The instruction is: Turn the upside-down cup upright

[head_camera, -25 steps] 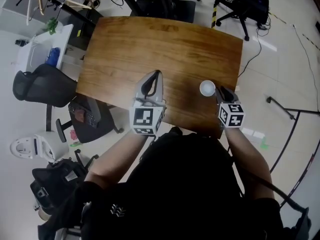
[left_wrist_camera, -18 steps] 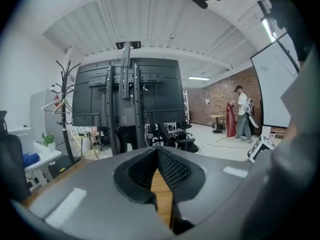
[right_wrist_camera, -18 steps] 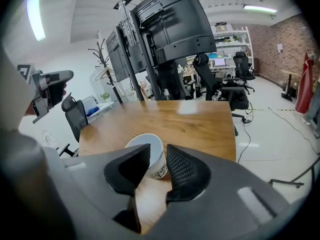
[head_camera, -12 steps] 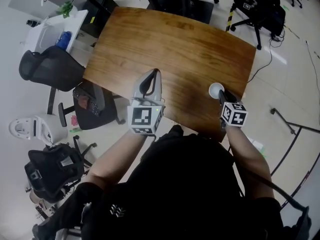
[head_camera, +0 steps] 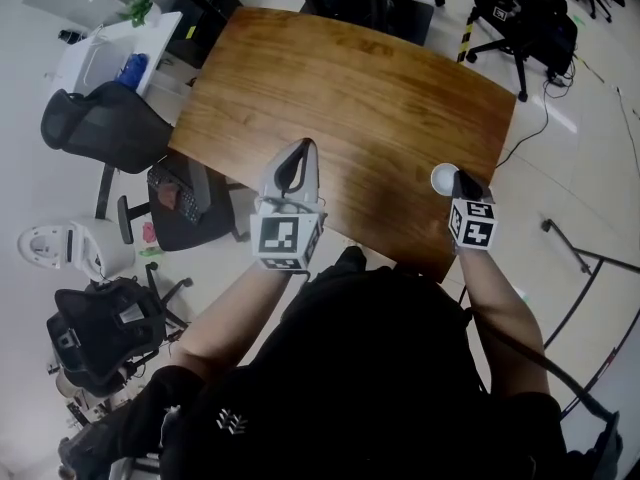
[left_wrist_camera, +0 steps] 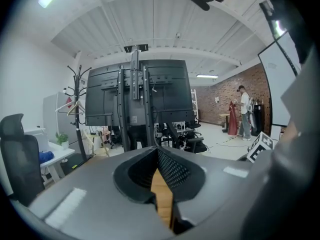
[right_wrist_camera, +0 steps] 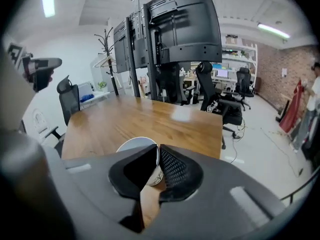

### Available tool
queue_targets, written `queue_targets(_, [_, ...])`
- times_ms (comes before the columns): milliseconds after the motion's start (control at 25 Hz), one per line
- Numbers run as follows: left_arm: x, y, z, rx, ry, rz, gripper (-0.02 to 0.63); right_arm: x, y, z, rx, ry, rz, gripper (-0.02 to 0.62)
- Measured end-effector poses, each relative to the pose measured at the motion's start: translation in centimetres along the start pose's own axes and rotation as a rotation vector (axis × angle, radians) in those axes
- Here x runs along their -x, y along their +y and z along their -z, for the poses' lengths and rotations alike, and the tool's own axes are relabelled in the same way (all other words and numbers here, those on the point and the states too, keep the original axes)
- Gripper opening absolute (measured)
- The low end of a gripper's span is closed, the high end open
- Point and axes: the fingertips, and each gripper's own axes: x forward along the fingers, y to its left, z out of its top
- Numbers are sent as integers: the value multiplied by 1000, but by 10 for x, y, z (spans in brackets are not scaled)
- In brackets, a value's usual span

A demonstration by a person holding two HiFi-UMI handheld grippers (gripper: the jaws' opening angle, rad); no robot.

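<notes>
A white cup stands upside down near the right front corner of the wooden table, its flat base facing up. My right gripper is at the cup's near right edge. In the right gripper view the cup sits just past the jaws, and my right gripper has just been closing, with its pads pinching the cup's wall. My left gripper hovers over the table's front middle, shut and holding nothing. In the left gripper view my left gripper shows only a strip of wood behind its tips.
Black office chairs and a white side table stand on the floor to the left. Beyond the table's far edge is a black monitor stand and a coat rack. More chairs are at the back right.
The right gripper's jaws have closed onto the cup's near edge; before they stood apart beside it. The left gripper has drifted a little over the table, and the head view has shifted.
</notes>
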Motion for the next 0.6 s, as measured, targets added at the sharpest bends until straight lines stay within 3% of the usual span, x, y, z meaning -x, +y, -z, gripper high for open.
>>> queue_targets(200, [4, 2, -10, -12, -18, -4, 0, 2, -24, -14, 320, 5, 172, 21])
queue_targets(280, [6, 6, -14, -12, -27, -13, 0, 2, -20, -11, 416, 18, 189, 21])
queue_targets(440, [8, 9, -16, -5, -31, -27, 0, -1, 8, -4, 448, 18, 128, 21])
queue_targets(600, [10, 12, -18, -4, -41, -35, 0, 2, 9, -17, 443, -25, 167, 21])
